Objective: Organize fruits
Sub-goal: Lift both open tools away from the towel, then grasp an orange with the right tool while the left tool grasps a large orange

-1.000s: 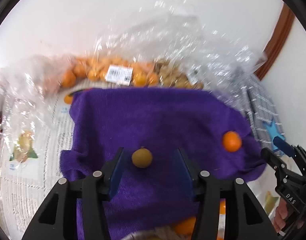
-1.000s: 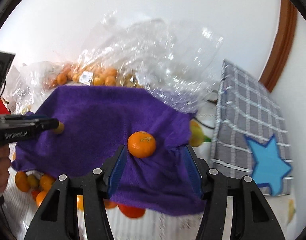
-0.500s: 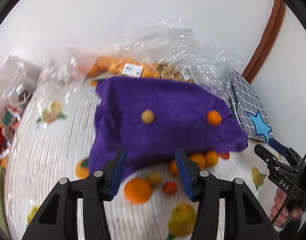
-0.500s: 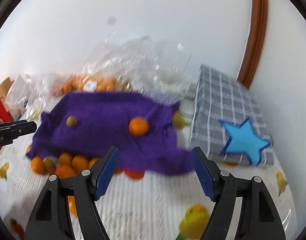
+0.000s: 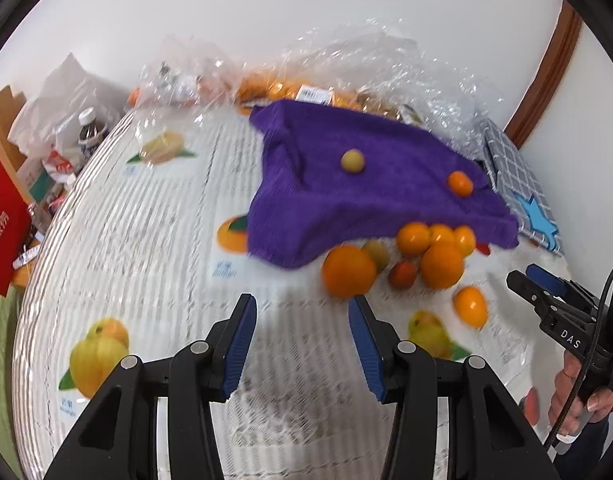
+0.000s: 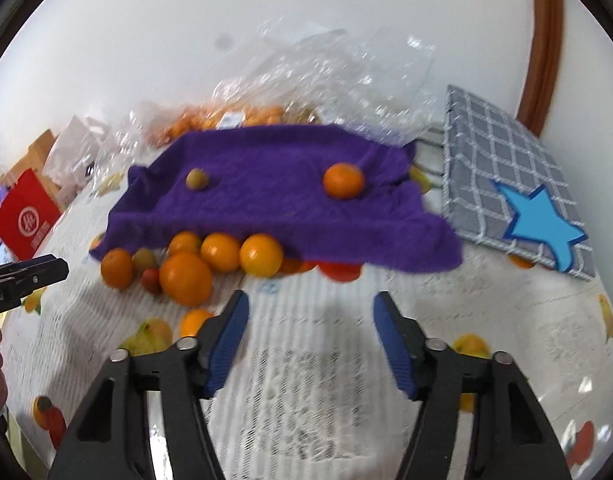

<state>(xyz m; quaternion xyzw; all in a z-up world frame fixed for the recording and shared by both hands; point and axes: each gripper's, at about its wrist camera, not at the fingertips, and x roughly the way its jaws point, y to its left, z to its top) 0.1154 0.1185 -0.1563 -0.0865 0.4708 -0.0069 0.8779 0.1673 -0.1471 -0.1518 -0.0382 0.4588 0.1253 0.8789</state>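
Both claws farther from purple towel (image 6: 282,200).

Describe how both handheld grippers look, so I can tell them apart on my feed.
Left gripper and right gripper look alike: black plastic frames, silver pivot bolts, ribbed blue finger pads. The right one's side, seen from the left wrist camera, carries white "DAS" lettering and a black cable.

left gripper (image 5: 302,344): black arms, blue ribbed pads, silver screws | right gripper (image 6: 310,344): same build; in left view at 3 o'clock, white "DAS" lettering, black cable | hand (image 5: 562,404): dark sleeve
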